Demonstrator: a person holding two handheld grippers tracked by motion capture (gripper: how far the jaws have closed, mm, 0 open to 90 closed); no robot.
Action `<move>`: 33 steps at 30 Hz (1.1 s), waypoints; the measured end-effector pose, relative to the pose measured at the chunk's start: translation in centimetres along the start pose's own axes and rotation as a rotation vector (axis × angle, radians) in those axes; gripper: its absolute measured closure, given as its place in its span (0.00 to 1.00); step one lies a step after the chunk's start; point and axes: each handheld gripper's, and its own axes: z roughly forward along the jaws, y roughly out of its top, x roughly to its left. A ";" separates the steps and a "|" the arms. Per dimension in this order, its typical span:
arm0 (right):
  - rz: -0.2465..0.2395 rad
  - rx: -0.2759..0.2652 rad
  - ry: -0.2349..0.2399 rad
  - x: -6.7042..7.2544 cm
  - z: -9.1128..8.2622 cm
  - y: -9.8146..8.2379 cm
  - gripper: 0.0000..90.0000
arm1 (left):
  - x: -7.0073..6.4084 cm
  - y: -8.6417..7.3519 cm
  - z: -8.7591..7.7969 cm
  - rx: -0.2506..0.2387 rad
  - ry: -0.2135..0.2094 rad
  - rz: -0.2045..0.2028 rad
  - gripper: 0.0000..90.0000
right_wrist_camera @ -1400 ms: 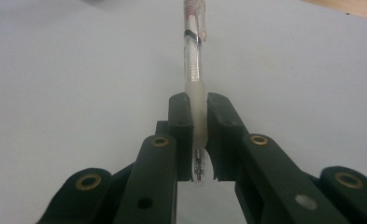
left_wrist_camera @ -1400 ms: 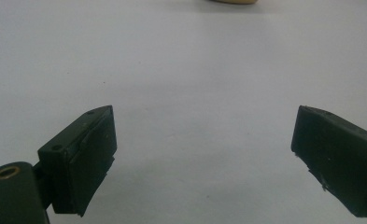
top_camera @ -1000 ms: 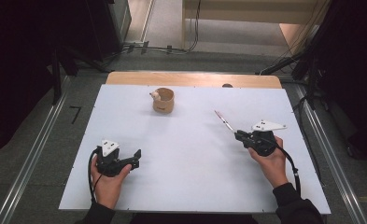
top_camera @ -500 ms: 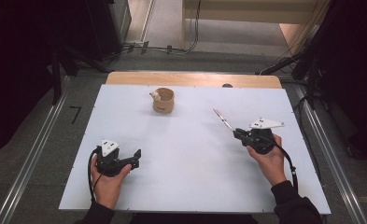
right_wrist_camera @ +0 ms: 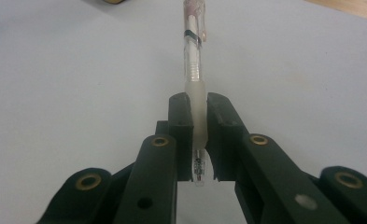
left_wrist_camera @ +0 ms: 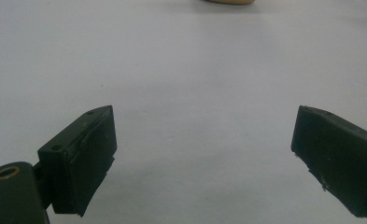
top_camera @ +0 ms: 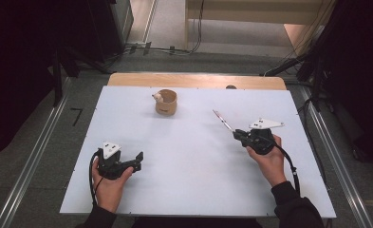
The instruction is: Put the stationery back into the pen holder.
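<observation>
A clear pen [right_wrist_camera: 193, 70] with a pale rubber grip sticks out from between the jaws of my right gripper [right_wrist_camera: 199, 119], which is shut on it. In the high view the pen [top_camera: 222, 120] points up and to the left from the right gripper [top_camera: 241, 137], over the right half of the white table [top_camera: 193, 190]. A small wooden cup [top_camera: 166, 102] stands at the back of the table, left of centre. My left gripper [top_camera: 138, 158] rests near the front left, held by a hand, open with nothing between its jaws [left_wrist_camera: 204, 154].
A bare wooden strip [top_camera: 193, 80] runs along the table's far edge. Metal rails [top_camera: 32, 161] flank the table on both sides. Dark equipment and cables lie on the floor beyond the far edge.
The right hand with the pen has shifted slightly away from me and left. The left hand has stayed put.
</observation>
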 end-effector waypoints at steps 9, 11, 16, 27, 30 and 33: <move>-0.008 0.009 0.008 0.3 0.8 0.5 0.87 | 0.1 0.0 0.0 -0.002 -0.004 -0.004 0.08; -0.012 0.011 0.009 0.4 0.9 0.6 0.87 | 0.1 0.0 0.0 -0.001 -0.005 -0.002 0.08; -0.014 0.012 0.013 0.6 1.1 1.0 0.87 | 0.1 0.0 0.0 -0.002 -0.006 -0.005 0.08; -0.021 0.007 0.029 1.1 1.8 1.7 0.87 | 0.2 0.0 0.1 0.005 -0.007 -0.006 0.08; -0.021 0.009 0.031 1.1 2.0 1.7 0.87 | 0.2 0.0 0.0 0.004 -0.009 -0.006 0.08; -0.019 0.011 0.031 1.1 2.1 1.8 0.87 | 0.2 0.0 0.0 0.004 -0.009 -0.007 0.08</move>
